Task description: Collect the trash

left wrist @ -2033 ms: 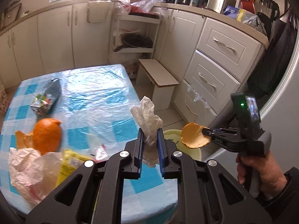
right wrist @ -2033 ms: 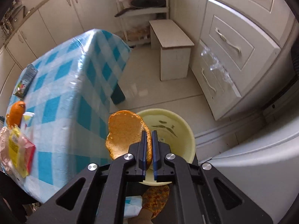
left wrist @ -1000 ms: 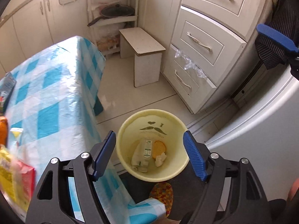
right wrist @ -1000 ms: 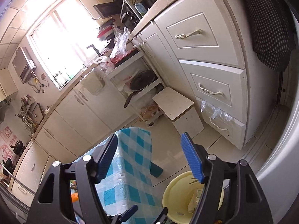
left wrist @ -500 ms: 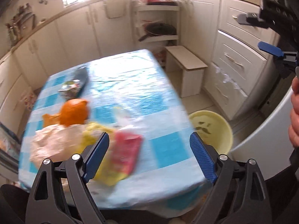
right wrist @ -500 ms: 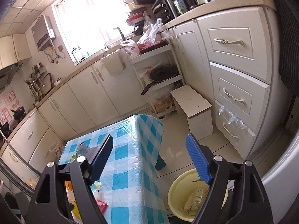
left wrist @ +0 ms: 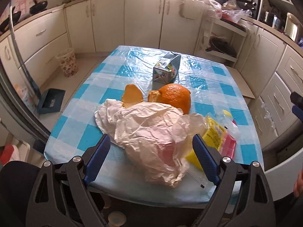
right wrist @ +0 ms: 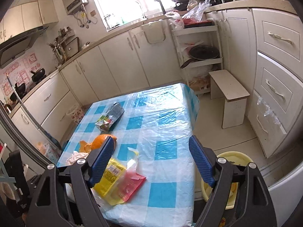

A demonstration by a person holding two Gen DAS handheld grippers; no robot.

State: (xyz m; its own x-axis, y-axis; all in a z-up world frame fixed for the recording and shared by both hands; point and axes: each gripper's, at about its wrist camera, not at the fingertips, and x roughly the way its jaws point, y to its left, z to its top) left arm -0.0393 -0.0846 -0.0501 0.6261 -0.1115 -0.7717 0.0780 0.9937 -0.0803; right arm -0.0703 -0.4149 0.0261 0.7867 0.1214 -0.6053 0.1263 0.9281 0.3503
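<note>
Both grippers are empty and spread wide. The left gripper hangs over the near edge of the bench, its jaws standing either side of a crumpled white bag without touching it. The right gripper is aimed across the bench's right half, with nothing between its jaws.

The trash lies bunched toward the near edge. The bag is thin, wrinkled film, so it should weigh almost nothing and collapse under the pads; a pinch on a raised fold near its middle looks safer than a bite at the flat rim, which may slip out. It overlaps a yellow wrapper and a red wrapper beside it, nearer the right corner. These are flat, glossy and probably slippery, best caught at a lifted edge or where they hang out toward the bench edge.

Behind the bag sits an orange, partly peeled, with a loose peel just beside it. The orange is round, the heaviest piece here and likely to roll, so the jaws would need to close across its widest part. The peel is a stiff curl that offers an easy upright lip.

Further back, near the middle of the bench, a crushed carton lies on its side; it looks light and already dented, and its flat sides should take a firm squeeze.

The yellow bin stands on the floor off the bench's right edge.
</note>
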